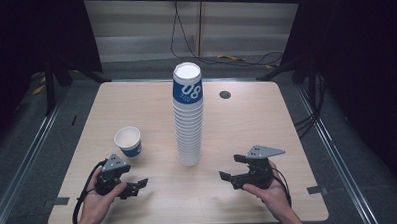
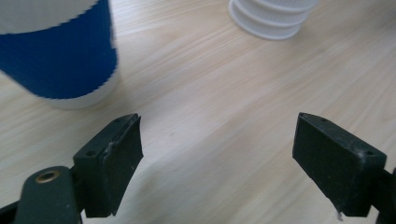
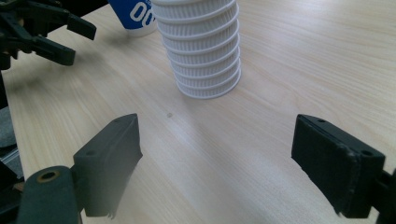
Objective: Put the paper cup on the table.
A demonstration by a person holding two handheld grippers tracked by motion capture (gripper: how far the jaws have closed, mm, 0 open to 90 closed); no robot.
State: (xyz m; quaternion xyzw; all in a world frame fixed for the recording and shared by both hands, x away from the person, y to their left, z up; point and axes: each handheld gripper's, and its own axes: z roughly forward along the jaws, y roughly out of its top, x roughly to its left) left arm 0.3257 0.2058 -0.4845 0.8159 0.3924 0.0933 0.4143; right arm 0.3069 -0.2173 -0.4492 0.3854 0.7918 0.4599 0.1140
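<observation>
A tall stack of white ribbed paper cups (image 1: 188, 117) stands mid-table on the pale wooden table (image 1: 247, 125). A single blue-and-white paper cup (image 1: 128, 141) stands left of it, apart.

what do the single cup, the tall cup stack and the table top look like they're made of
Single cup: likely paper, matte white inside, printed blue band.
Cup stack: likely the same paper cups, with thin nested white rims.
Table top: pale wood-grain surface, matte, probably laminate, though that look leaves it open.

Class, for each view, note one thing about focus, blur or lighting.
High view: the table is lit and its surroundings are dark. Left gripper view: the near blue cup is soft and blurred. Right gripper view: the cup stack looks sharp, the near jaws blurred.
</observation>
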